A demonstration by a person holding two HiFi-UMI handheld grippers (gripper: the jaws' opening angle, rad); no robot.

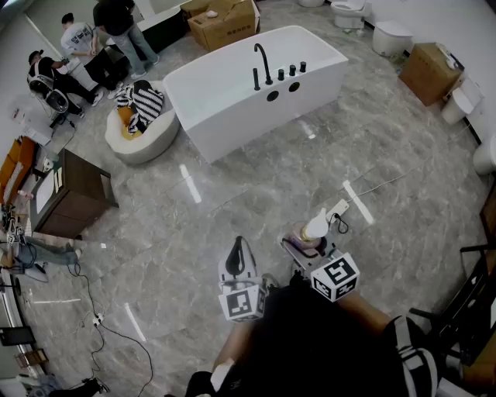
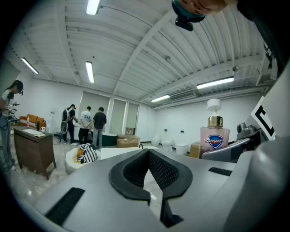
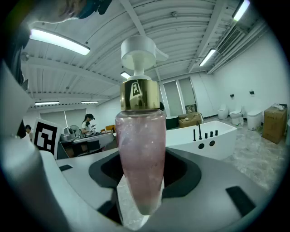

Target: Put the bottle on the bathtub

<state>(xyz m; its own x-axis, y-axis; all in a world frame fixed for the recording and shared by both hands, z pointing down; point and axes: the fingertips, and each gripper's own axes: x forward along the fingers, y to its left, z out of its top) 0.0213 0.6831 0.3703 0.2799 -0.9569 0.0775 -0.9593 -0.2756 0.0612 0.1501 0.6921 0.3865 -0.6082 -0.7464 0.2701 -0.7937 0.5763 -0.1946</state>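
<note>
A pink soap bottle (image 1: 314, 227) with a gold collar and a white pump stands upright between the jaws of my right gripper (image 1: 304, 242), which is shut on it. In the right gripper view the bottle (image 3: 138, 154) fills the middle, pressed between the black pads of that gripper (image 3: 140, 181). The white bathtub (image 1: 232, 89) with its black faucet (image 1: 263, 63) stands far ahead across the floor, seen as the bathtub (image 3: 213, 142) behind the bottle. My left gripper (image 1: 239, 260) is beside the right one, its tips together and nothing in it; from the left gripper (image 2: 147, 154) the bottle (image 2: 214, 136) shows to the right.
A round white tub (image 1: 143, 124) with striped cloth sits left of the bathtub. A dark wooden cabinet (image 1: 74, 194) stands at the left, with cables (image 1: 93, 310) on the marble floor. Cardboard boxes (image 1: 225, 22), toilets (image 1: 391, 35) and people (image 1: 116, 27) line the back. A power strip (image 1: 339, 208) lies near the bottle.
</note>
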